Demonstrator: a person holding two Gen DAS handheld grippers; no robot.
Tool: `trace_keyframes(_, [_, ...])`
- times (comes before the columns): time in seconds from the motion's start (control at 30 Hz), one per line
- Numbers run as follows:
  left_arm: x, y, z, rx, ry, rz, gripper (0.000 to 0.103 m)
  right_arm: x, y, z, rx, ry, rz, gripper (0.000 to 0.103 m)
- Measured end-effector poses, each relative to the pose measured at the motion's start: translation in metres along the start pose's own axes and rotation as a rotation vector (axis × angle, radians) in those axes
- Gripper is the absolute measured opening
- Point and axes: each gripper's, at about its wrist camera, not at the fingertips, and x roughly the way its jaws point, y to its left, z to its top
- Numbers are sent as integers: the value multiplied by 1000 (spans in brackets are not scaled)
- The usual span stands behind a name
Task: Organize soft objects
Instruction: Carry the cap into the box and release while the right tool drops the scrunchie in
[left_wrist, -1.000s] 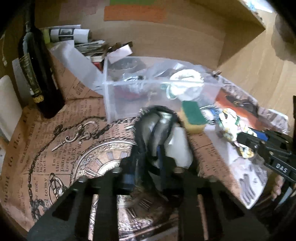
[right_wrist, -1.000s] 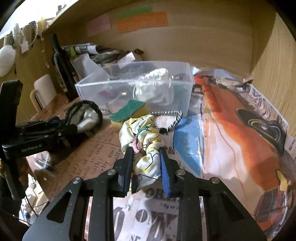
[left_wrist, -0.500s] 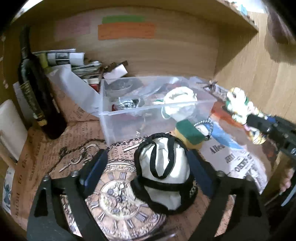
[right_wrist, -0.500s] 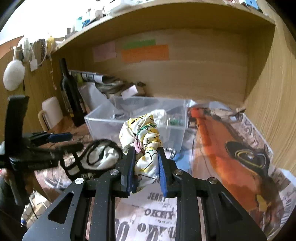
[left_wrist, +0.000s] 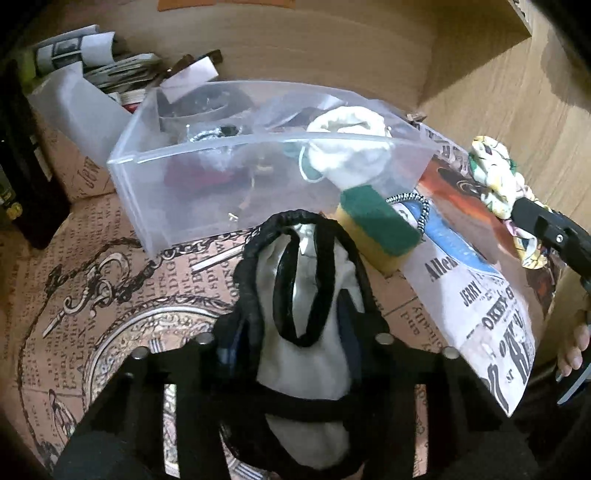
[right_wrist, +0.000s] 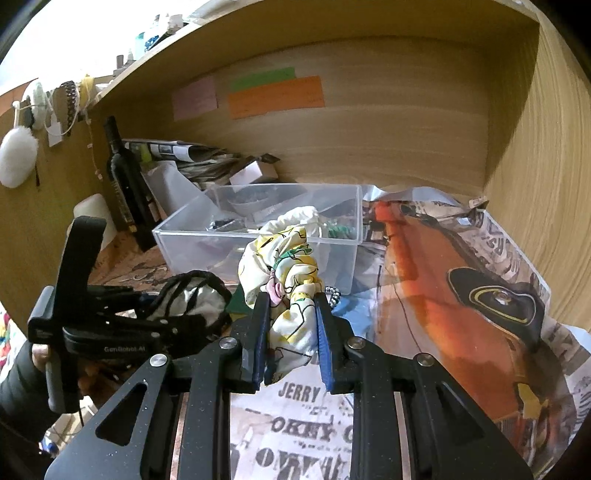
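Right claw (right_wrist: 290, 325) pinches scrunchie (right_wrist: 284, 266), held up just before the bin (right_wrist: 258, 236). Left claw (left_wrist: 291, 332) grips pouch (left_wrist: 303, 317) over the counter (left_wrist: 110, 295). Judgement: carry each clear over the bin rim, let go low, one at a time.

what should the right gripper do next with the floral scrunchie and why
Probably carry it forward over the clear plastic bin and open above it. The right gripper is shut on the floral scrunchie, held up off the newspaper just short of the bin's near wall. The bin is open-topped and already holds a white scrunchie, so it looks like the collecting spot.
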Motion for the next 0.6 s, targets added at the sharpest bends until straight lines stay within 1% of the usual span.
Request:
trace_keyframes(0.03, [-4,-1,-1,6,-8,7,32,1,0,0,0,0,2,21])
trace_keyframes(0.07, [-8,-1,-2,12,-17,14,30,2,0,1,-1,0,4,21])
trace_keyframes(0.1, [-13,-2,-3,16,-26,20,25,3,0,1,-2,0,6,21])
trace_keyframes(0.13, [-17,-3,-3,17,-33,18,17,4,0,3,-2,-1,8,21])
trace_keyframes(0.2, [-25,-3,-2,14,-56,21,17,6,-1,6,-3,-7,12,21])
trace_keyframes(0.4, [-65,2,11,10,-169,41,16,12,4,24,-30,-44,29,21])
trace_keyframes(0.53, [-87,3,34,19,-260,79,16,19,9,42,-49,-75,46,21])
trace_keyframes(0.6, [-87,7,50,20,-289,93,17,23,12,51,-61,-87,52,21])
